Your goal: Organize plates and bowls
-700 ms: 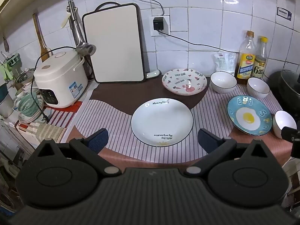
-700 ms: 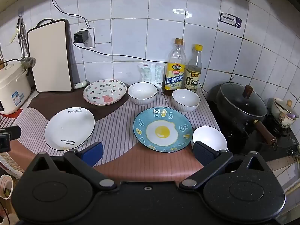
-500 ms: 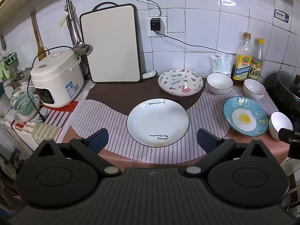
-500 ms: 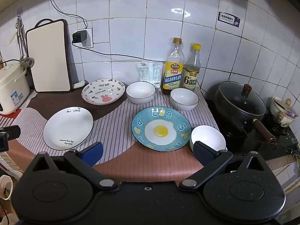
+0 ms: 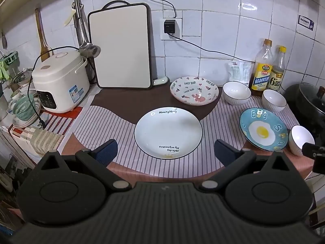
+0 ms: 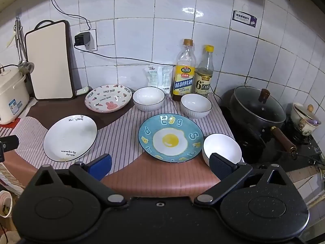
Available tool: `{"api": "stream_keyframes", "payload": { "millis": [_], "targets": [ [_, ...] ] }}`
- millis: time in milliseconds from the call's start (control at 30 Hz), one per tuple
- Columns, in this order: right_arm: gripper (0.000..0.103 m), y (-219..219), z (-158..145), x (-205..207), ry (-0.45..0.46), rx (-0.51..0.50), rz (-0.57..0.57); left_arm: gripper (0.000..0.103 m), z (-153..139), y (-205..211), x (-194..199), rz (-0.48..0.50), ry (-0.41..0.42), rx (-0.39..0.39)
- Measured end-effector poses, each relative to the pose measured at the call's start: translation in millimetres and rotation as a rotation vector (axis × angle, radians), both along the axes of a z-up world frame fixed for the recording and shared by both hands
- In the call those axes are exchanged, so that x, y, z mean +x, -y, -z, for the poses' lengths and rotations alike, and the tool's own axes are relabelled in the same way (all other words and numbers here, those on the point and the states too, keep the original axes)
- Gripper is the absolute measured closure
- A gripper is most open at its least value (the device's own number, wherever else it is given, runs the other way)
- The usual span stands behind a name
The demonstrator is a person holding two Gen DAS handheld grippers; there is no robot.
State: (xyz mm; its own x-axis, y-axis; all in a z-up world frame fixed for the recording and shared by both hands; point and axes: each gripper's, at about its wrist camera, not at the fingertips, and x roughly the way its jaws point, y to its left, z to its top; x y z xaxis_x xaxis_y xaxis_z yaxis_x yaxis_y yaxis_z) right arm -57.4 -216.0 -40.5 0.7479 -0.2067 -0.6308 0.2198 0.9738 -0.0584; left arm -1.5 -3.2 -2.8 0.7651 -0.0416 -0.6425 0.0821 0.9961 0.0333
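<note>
A white "Morning Honey" plate lies mid-counter. A pink bunny plate sits behind it. A blue fried-egg plate lies to the right. Three white bowls stand around it: one back-left, one back-right, one at the front right. My left gripper is open and empty, just short of the white plate. My right gripper is open and empty, before the egg plate.
A rice cooker and cutting board stand at the back left. Two bottles stand against the tiled wall. A lidded black pan sits on the stove to the right. The counter's front edge is close below both grippers.
Both grippers have drawn back a little from the counter; the dishes look slightly smaller and shifted left. Nothing was taken hold of or moved.
</note>
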Motion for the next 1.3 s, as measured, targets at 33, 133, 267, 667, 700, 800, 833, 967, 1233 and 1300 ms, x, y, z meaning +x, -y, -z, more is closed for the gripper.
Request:
{"api": "stream_keyframes", "payload": {
  "millis": [33, 133, 267, 667, 700, 800, 833, 967, 1233, 1300],
  "targets": [
    [0.0, 1.8, 0.3, -0.6, -0.002, 0.0, -0.001, 0.0, 0.6, -0.1, 0.0, 0.001, 0.002, 0.003],
    [0.0, -1.7, 3.2, 4.5, -0.008, -0.007, 0.004, 0.0, 2.7, -1.0, -0.3, 0.004, 0.006, 0.012],
    [0.0, -1.2, 3.2, 4.7, -0.008, -0.003, -0.002, 0.0, 4.1, -0.5, -0.6, 0.004, 0.007, 0.013],
    [0.0, 1.7, 5.3, 4.5, -0.011, -0.005, 0.008, 0.0, 12.9, 1.4, 1.4, 0.016, -0.006, 0.014],
    [0.0, 2.1, 5.5, 4.8, -0.011, -0.005, 0.008, 0.0, 13.1, 1.4, 1.3, 0.015, -0.006, 0.014],
    [0.0, 4.4, 6.8, 5.0, -0.007, -0.001, 0.008, 0.0, 13.6, 0.2, 0.7, 0.018, -0.006, 0.012],
    [0.0, 4.8, 7.1, 4.8, -0.004, -0.002, 0.007, 0.0, 14.3, 0.1, 0.8, 0.019, -0.007, 0.01],
    [0.0, 3.0, 7.7, 2.7, 0.008, -0.007, 0.005, 0.0, 15.9, 0.0, 0.7, 0.021, -0.007, 0.011],
    [0.0, 1.1, 7.5, 2.7, 0.017, -0.02, -0.011, 0.0, 18.9, -1.1, 1.5, 0.029, -0.017, 0.006],
    [0.0, -0.3, 7.3, 2.8, 0.02, -0.023, -0.018, 0.0, 18.0, -1.8, 2.4, 0.033, -0.018, 0.009]
  ]
}}
